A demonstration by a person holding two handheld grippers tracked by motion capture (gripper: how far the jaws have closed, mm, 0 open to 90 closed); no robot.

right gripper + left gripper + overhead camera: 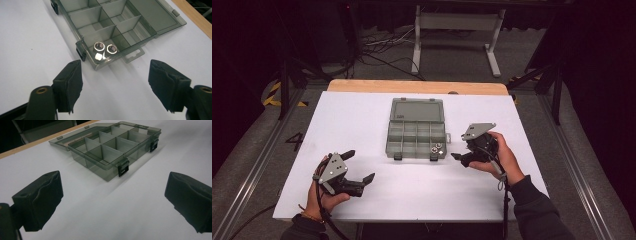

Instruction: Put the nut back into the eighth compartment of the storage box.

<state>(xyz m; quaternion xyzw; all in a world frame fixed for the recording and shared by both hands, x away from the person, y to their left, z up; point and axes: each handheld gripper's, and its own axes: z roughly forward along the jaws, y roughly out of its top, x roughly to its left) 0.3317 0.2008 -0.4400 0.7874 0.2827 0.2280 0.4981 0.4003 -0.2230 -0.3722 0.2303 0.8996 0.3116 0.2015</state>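
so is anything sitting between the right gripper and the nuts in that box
Only the box's own near wall. The right gripper is open over bare table, and the nuts lie just behind the front edge of the organizer box, lid open.

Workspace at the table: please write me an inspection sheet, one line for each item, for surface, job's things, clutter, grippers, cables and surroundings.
Surface: white table top, bare around the box; wooden strip along its far edge.
Job's things: smoky clear compartment box, lid open and lying flat behind it; three metal nuts in the near corner compartment on the right gripper's side; the other compartments look empty.
Clutter: nothing seen.
Grippers: left gripper open, holds nothing; right gripper open, holds nothing, jaws pointing at the box.
Cables: one trails from each gripper; a loose bundle lies on the floor beyond the table.
Surroundings: dark room, white stand frame behind the table.
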